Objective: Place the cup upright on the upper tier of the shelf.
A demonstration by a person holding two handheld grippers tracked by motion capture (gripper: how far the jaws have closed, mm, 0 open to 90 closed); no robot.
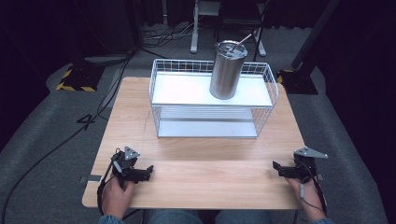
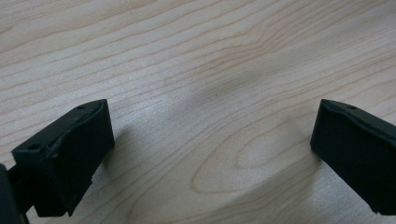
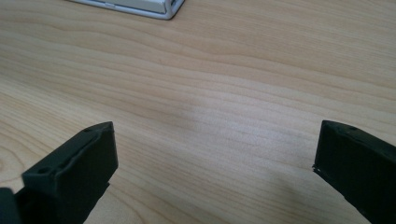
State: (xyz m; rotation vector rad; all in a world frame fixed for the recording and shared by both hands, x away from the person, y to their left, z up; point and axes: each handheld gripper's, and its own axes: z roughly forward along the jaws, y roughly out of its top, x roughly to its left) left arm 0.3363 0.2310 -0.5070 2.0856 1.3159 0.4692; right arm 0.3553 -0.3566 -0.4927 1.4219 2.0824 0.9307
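While jaws gape, left gripper, right gripper, on table.

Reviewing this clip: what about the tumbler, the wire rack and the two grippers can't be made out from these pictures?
- Tumbler contents: the lid covers them in the high view.
- Wire rack lower shelf: its back part lies under the upper shelf, high view.
- Left gripper and right gripper bodies: cut off by the bottom edge in their own views.
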